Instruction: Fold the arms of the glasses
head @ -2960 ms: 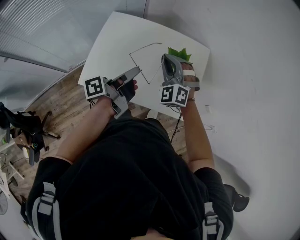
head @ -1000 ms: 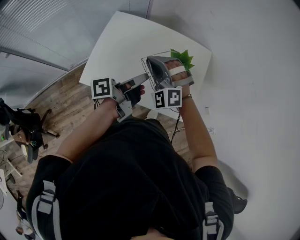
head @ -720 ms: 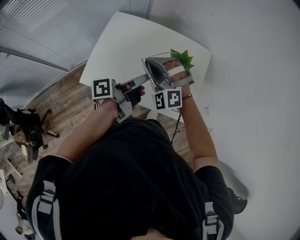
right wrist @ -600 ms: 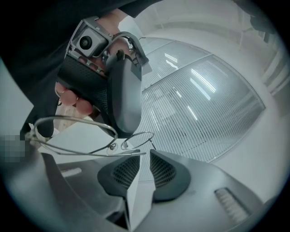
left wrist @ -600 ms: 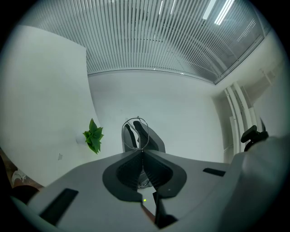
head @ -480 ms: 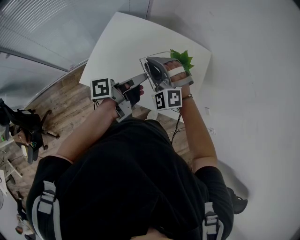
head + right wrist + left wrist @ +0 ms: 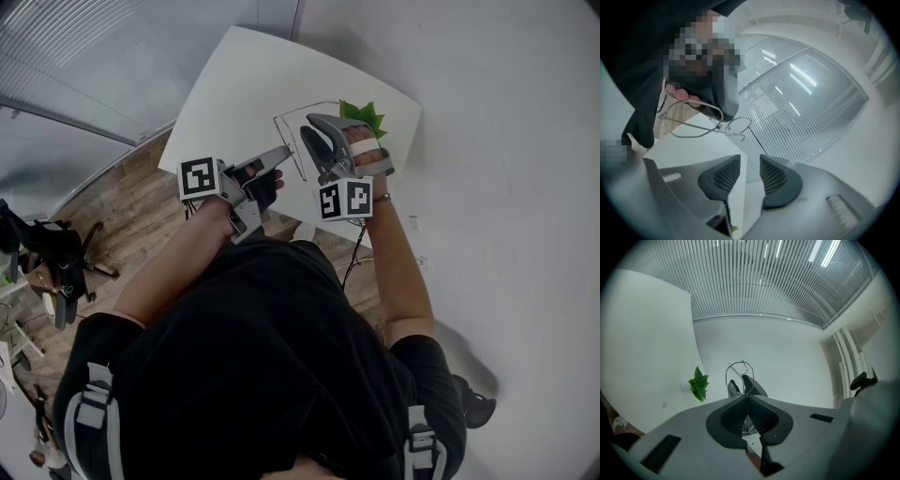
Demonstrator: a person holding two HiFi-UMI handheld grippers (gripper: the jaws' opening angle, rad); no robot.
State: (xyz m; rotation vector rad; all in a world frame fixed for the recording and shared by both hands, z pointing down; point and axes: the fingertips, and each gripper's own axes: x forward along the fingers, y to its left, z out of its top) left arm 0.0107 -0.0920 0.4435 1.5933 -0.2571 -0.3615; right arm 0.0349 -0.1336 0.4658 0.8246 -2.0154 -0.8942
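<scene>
Left tool pinching glasses, right tool jaws just parted, empty

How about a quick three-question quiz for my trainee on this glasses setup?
1. True or false: the right gripper is clamped on the glasses.
2. Fill in: the leaves of the plant are ___.
3. What does the left gripper hold? A: the plant. B: the glasses. C: nothing.
Key: 1 false; its jaws have just been opening, with nothing between them. 2 green. 3 B.
</scene>
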